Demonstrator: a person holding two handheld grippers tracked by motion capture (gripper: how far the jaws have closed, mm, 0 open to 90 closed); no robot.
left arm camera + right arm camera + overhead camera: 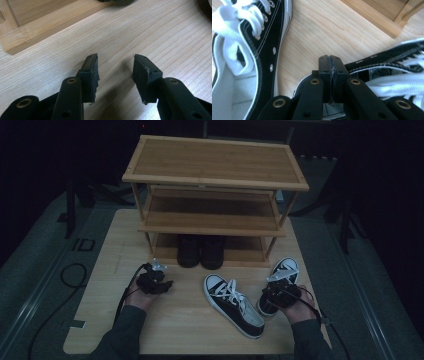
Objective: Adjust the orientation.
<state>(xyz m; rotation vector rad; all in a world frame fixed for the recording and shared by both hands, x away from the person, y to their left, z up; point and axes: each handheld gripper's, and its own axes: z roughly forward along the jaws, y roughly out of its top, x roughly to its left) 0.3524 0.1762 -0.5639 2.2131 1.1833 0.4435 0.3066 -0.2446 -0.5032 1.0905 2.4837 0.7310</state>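
Two black-and-white lace-up sneakers lie on the wooden table [115, 320]. One sneaker [232, 305] lies in the middle, toe toward the rack; in the right gripper view this sneaker [257, 37] is at the left. The other sneaker [286, 269] lies to the right, and my right gripper [277, 294] is over its heel end. My right gripper [330, 60] has its jaws pressed together on the collar edge of that sneaker [392, 62]. My left gripper [161, 283] rests low over bare table at the left. Its jaws [115, 65] stand apart with nothing between them.
A three-tier bamboo shoe rack [215, 165] stands at the table's far side, with a pair of dark shoes [200, 251] on its bottom shelf. The rack's base rail [37, 30] lies just ahead of my left gripper. Cables trail off the table on both sides.
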